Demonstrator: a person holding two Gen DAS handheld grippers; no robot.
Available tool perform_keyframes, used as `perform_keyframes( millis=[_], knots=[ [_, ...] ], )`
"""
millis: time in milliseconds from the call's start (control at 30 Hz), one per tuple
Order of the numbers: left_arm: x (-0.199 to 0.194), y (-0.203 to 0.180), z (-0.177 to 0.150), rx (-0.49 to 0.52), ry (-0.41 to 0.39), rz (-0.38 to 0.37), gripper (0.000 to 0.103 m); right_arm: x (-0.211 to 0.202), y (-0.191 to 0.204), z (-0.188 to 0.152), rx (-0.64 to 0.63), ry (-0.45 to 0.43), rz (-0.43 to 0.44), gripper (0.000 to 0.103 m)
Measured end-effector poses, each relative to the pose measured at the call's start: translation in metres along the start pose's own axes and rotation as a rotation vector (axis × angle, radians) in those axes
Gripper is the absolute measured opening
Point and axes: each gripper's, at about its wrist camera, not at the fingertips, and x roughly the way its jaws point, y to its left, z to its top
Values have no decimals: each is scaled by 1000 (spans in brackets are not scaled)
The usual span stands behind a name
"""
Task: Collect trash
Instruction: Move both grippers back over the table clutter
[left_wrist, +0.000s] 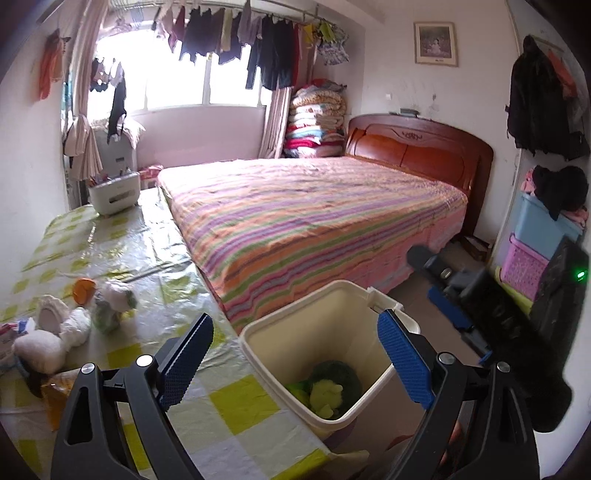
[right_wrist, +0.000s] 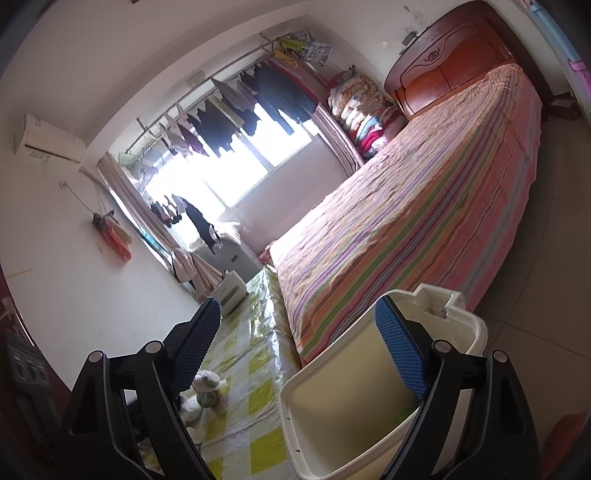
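A cream trash bin (left_wrist: 280, 343) stands open beside the table, with green and yellow trash (left_wrist: 327, 391) at its bottom. My left gripper (left_wrist: 295, 354) is open and empty above the bin's near-left rim. Trash lies on the checked table at the left: crumpled white tissues (left_wrist: 74, 325), an orange lid (left_wrist: 83, 290), a tied bag (left_wrist: 110, 306). My right gripper (right_wrist: 301, 347) is open and empty, above the bin (right_wrist: 332, 413) and table edge. The tied bag (right_wrist: 207, 387) and tissues (right_wrist: 190, 408) lie by its left finger. The right gripper also shows at right (left_wrist: 461, 295).
A bed with a striped cover (left_wrist: 314, 214) runs along the table's right side. A white organizer box (left_wrist: 114, 194) stands at the table's far end. Stacked plastic crates (left_wrist: 535, 236) stand at the right wall. Tiled floor lies beyond the bin.
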Motion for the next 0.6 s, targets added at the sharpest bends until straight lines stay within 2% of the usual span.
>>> perform_keyframes(
  millis=[167,300,467,600],
  knots=[
    [-23,20,-2,-1,-23,50,88,0,19,-8,-57,-10,11,85],
    [-44,47,-4,-33,-62,108,88,9,33,-19,-97,41,19,85],
    [-65,96,-16,-54,-74,205,88,16,57,-34,-170,60,26,85],
    [-75,137,-29,-64,-79,288,88,30,78,-52,-224,119,43,85]
  ],
)
